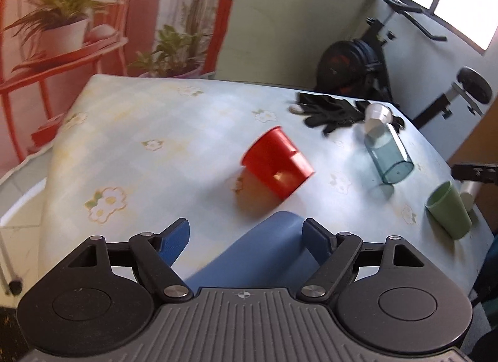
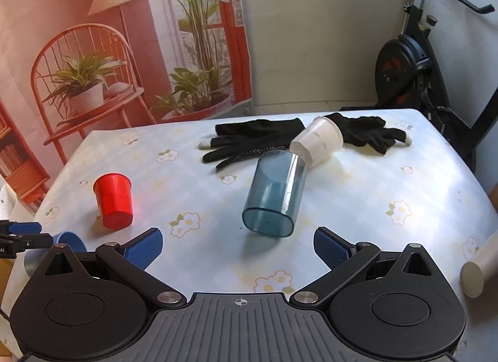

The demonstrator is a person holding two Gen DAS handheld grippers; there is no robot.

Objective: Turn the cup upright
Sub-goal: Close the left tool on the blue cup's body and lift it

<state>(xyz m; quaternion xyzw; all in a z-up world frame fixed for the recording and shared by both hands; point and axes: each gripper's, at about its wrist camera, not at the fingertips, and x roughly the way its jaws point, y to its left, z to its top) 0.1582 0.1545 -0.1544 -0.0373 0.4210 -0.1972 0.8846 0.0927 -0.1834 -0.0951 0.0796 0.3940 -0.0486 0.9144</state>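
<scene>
Two sets of jaws, both spread wide and holding nothing. Ahead of my left gripper [image 1: 247,231] the red cup [image 1: 277,164] lies tipped on the counter [image 1: 155,119]; a blue cup [image 1: 264,253] sits between its jaws. Ahead of my right gripper [image 2: 238,245] lies a teal cup [image 2: 274,193].

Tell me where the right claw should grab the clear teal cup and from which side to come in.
Grip the clear teal cup across its smooth side wall, about mid-length, coming straight ahead and down from the near side. It lies tipped, one end facing the open right claw, the far end against the white cup. The round wall seems to fit between the fingers.
</scene>
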